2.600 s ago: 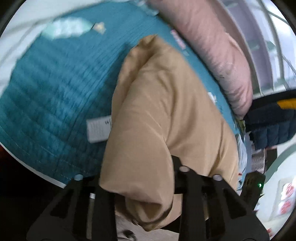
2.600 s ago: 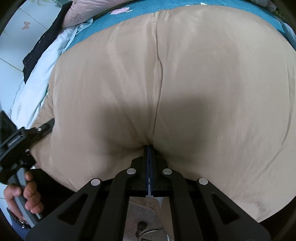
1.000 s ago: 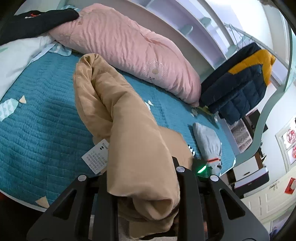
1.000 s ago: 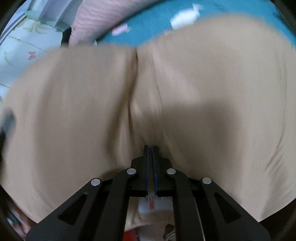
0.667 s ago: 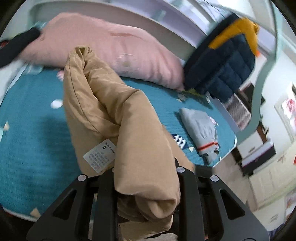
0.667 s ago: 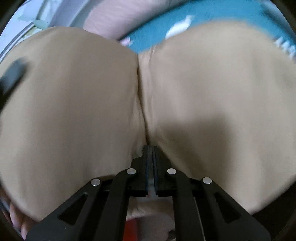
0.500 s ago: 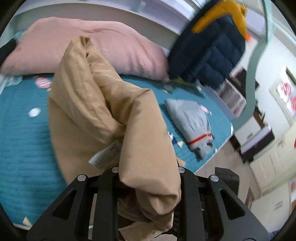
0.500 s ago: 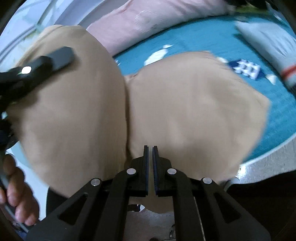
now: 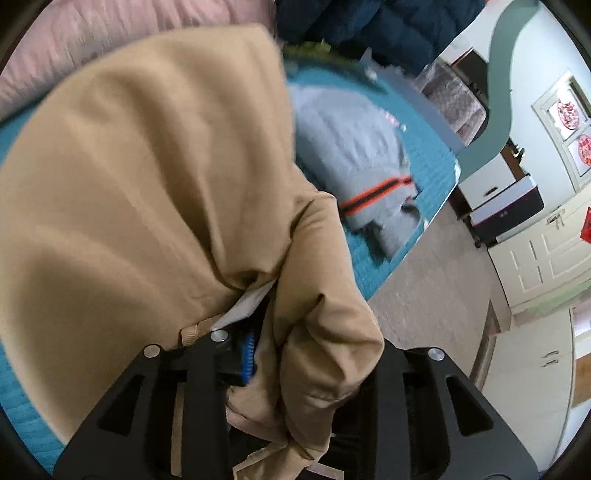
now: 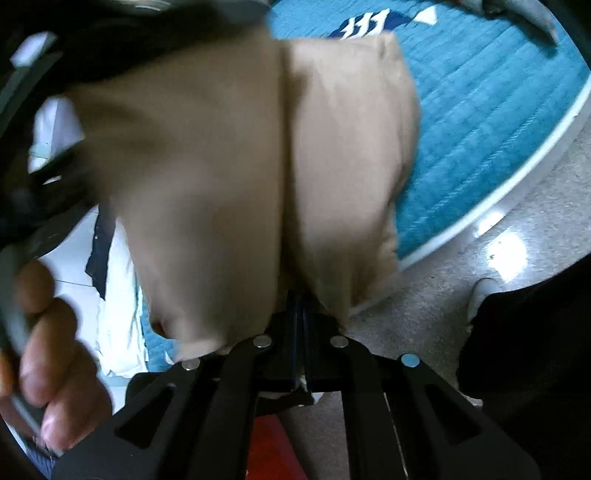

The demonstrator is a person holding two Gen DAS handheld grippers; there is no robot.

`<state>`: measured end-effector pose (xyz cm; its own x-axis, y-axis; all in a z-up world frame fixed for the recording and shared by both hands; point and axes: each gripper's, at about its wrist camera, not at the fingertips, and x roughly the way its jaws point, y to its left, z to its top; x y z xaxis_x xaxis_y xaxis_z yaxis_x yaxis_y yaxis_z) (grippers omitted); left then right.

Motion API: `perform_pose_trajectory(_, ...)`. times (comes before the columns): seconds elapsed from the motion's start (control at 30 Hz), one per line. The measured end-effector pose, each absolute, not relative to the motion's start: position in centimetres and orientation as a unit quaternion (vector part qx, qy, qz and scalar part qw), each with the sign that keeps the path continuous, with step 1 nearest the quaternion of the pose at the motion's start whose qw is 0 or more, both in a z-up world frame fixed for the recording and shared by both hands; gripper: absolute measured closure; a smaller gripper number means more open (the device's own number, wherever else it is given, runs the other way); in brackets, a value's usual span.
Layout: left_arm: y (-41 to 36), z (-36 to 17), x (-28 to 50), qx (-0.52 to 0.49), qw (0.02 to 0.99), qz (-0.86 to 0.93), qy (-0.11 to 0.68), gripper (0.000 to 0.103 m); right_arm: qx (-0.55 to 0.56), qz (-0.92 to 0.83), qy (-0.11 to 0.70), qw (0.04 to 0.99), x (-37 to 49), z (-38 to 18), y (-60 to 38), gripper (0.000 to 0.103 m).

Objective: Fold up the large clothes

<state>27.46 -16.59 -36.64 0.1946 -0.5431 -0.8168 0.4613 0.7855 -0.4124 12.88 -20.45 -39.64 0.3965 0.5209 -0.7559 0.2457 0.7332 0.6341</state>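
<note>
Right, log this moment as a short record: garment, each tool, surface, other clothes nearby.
garment: tan jacket, bunched, held in the air by both tools
left tool: shut on the jacket, fabric draped over it
right tool: shut on the jacket's edge
surface: teal bedspread below
other clothes: grey garment with orange stripe on the bedspread; navy jacket behind

The jacket (image 9: 155, 177) hangs over the bed (image 9: 424, 158) (folded garment (image 9: 354, 144) to its right).
</note>
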Motion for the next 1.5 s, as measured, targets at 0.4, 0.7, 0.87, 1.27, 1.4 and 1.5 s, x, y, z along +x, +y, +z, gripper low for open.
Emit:
perform_pose_trajectory(0.4,-17.8,-36.6,29.8,-0.106,0.721,-0.357,0.585,0.029,0.214,0.068,0.411,0.884,9.6,-28.7,-20.4,0.097)
perform_pose_trajectory(0.7,-15.3,-36.3,32.4,-0.189,0.630,-0.420,0.625,0.025,0.234,0.117,0.417,0.871,14.6,-31.4,-18.3,0.097)
perform_pose_trajectory(0.87,-17.3,-35.8,33.3,-0.172,0.618,-0.439,0.629,0.025,0.205,0.108,0.404,0.885,11.8,-28.8,-17.5,0.097)
perform_pose_trajectory(1.27,-19.0,-31.6,33.8,-0.105,0.648,-0.466,0.594,0.025,0.220,-0.010,0.443,0.869,15.1,-33.4,-19.3,0.103)
perform_pose_trajectory(1.4,-12.8,-28.0,34.0,-0.105,0.733,-0.424,0.522,0.023,0.241,-0.041,0.475,0.845,14.0,-35.8,-20.4,0.103)
perform_pose_trajectory(1.5,-8.7,-29.8,35.6,-0.080,0.771,-0.343,0.530,0.023,0.259,-0.032,0.477,0.839,14.2,-36.1,-20.7,0.103)
